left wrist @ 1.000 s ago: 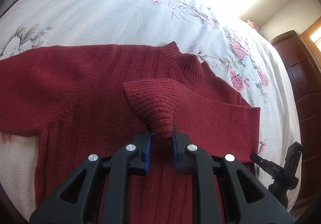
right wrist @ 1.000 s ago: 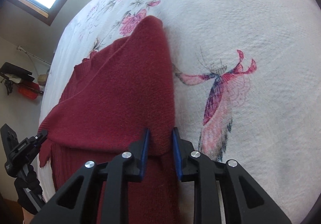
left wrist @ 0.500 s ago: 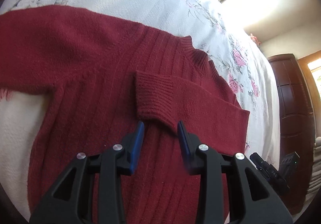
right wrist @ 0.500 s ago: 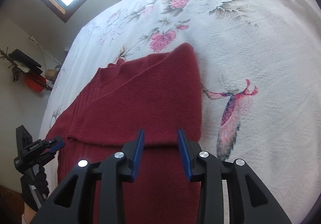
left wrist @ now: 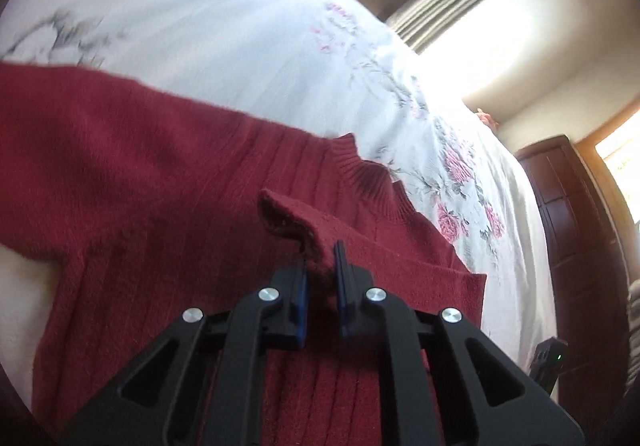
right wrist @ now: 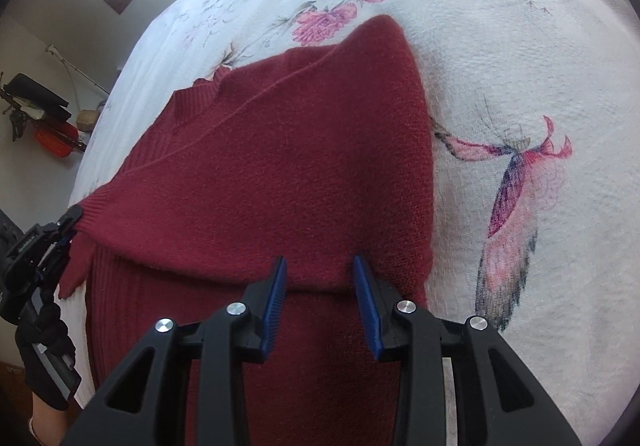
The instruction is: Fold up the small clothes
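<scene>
Left gripper (left wrist: 322,280) pinched tight on the ribbed cuff (left wrist: 294,222) of the red sweater (left wrist: 132,182). Right gripper (right wrist: 320,286) wide open over the folded sleeve (right wrist: 280,174). Fuzzy, soft knit, lying flat on the bumpy white bedspread (right wrist: 520,46) with pink flowers. No readable writing.

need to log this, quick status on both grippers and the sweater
Left gripper shut on sleeve cuff, lifted over the chest. Right gripper open above the folded sleeve. Red sweater on floral bedspread. Nothing in the way.
</scene>
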Demonstrator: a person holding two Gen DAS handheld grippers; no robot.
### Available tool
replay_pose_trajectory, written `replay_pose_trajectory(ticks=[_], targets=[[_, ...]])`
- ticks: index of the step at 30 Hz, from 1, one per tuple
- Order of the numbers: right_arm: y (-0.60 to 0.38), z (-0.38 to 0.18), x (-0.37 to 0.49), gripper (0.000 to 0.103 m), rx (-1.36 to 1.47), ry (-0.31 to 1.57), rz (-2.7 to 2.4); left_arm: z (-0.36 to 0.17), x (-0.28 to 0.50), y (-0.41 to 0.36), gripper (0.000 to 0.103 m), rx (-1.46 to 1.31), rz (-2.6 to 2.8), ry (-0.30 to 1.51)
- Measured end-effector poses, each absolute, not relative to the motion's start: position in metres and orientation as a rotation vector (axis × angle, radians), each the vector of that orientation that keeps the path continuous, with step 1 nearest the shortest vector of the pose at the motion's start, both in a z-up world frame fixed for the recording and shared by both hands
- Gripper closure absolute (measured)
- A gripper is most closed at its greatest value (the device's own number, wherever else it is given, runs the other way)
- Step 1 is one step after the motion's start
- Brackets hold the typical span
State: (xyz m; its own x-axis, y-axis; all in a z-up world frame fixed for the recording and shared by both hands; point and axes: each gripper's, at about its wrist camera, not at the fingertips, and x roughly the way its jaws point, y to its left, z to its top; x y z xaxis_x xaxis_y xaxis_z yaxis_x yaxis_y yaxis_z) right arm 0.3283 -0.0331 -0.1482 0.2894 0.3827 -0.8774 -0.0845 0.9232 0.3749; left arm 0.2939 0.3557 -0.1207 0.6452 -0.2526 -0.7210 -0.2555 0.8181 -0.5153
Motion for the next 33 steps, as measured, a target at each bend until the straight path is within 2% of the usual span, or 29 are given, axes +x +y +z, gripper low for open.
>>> replay_pose_trajectory(ticks=[2,5,7,8,10,12,14,15,23,30,32,33], targets=[[-0.034,-0.149,0.329,0.068,0.280,1.247,0.317,-0.137,0.295,0.360,0.092,-0.602,0.030,0.974],[-0.031,-0.149,0.329,0.068,0.267,1.255,0.312,-0.163,0.292,0.375,0.084,-0.620,0.079,1.088],[-0.032,-0.147,0.328,0.067,0.263,1.261,0.314,-0.161,0.283,0.383,0.082,-0.643,0.093,1.078],[-0.032,-0.144,0.326,0.067,0.265,1.264,0.315,-0.156,0.278,0.387,0.077,-0.643,0.109,1.072],[-0.033,-0.134,0.321,0.060,0.272,1.257,0.324,-0.142,0.271,0.389,0.072,-0.634,0.117,1.039],[-0.029,-0.120,0.315,0.058,0.257,1.219,0.346,-0.124,0.267,0.381,0.070,-0.602,0.092,0.998],[-0.026,-0.112,0.317,0.058,0.253,1.214,0.352,-0.113,0.271,0.371,0.060,-0.586,0.044,0.985],[-0.025,-0.112,0.319,0.058,0.261,1.222,0.353,-0.111,0.275,0.364,0.059,-0.585,0.019,0.989],[-0.021,-0.152,0.328,0.058,0.257,1.302,0.298,-0.163,0.305,0.336,0.059,-0.480,0.035,1.126],[-0.014,-0.147,0.328,0.058,0.227,1.315,0.295,-0.151,0.304,0.331,0.059,-0.424,0.011,1.128],[-0.012,-0.130,0.320,0.056,0.238,1.295,0.320,-0.133,0.289,0.342,0.052,-0.423,-0.004,1.097],[-0.009,-0.120,0.313,0.050,0.236,1.276,0.346,-0.124,0.278,0.352,0.048,-0.427,-0.010,1.068]])
